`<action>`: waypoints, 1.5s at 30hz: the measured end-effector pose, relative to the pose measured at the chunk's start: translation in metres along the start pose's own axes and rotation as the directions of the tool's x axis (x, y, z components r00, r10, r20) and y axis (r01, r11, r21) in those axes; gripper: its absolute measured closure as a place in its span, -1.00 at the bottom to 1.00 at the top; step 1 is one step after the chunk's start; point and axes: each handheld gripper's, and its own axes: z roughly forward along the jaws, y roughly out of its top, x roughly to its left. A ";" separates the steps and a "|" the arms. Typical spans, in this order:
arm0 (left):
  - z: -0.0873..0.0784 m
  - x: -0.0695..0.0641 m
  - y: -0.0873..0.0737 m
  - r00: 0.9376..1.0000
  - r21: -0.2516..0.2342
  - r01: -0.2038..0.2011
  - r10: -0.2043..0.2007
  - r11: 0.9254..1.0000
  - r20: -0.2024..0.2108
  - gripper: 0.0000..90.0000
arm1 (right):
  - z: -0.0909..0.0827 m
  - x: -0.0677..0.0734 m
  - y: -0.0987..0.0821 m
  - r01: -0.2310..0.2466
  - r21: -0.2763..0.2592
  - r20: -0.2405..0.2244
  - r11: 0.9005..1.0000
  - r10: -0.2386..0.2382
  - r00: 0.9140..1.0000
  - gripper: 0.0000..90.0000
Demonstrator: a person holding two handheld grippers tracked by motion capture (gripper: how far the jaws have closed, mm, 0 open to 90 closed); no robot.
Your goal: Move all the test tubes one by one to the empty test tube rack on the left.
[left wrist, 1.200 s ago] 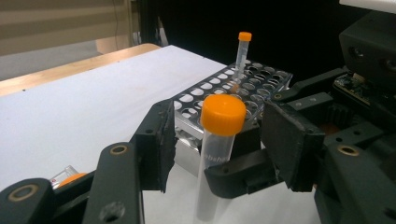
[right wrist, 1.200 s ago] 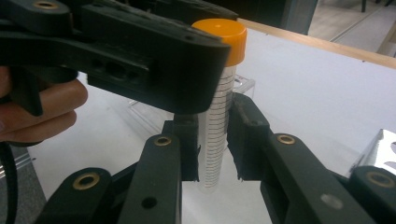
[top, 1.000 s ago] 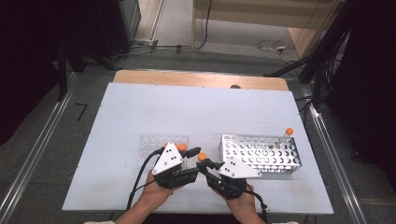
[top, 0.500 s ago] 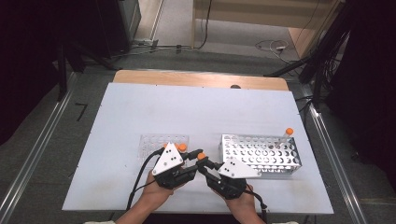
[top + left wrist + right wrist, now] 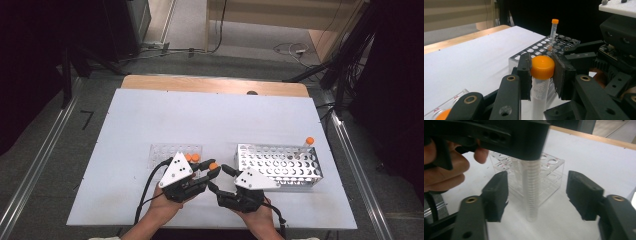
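Clear rack [image 5: 176, 150]: lower left of centre in the high view, on the table [image 5: 150, 115]; two orange-capped tubes [image 5: 192, 158] stand at its right end.
Left tongs [image 5: 212, 172]: pressed together on the orange-capped tube [image 5: 541, 75], pinching it just under the cap; the tube hangs upright, just right of the clear rack.
Right tongs [image 5: 223, 176]: have just been opening; now spread, pads standing clear on either side of the tube body [image 5: 531, 190].
Metal rack [image 5: 280, 162]: lower right in the high view; one capped tube [image 5: 308, 144] stands in its far right corner.
Progress: handover between hands looks done. Seating this tube remains; I can't tell which rack is meant.
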 end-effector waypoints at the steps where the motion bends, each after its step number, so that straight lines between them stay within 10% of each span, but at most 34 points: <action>1: -0.002 0.001 0.001 1.000 -0.001 0.003 -0.003 1.000 -0.003 0.56 | 0.000 -0.001 0.000 -0.003 -0.003 0.007 1.000 0.003 1.000 -0.38; 18: -0.043 0.021 0.014 0.997 -0.035 0.027 -0.030 0.999 -0.071 0.56 | -0.023 -0.025 0.002 -0.029 -0.036 0.102 0.999 0.033 0.994 -0.56; 45: -0.082 0.062 0.011 0.969 -0.069 0.058 -0.073 0.996 -0.237 0.56 | -0.048 -0.050 0.004 -0.067 -0.090 0.184 0.994 0.083 0.979 -0.56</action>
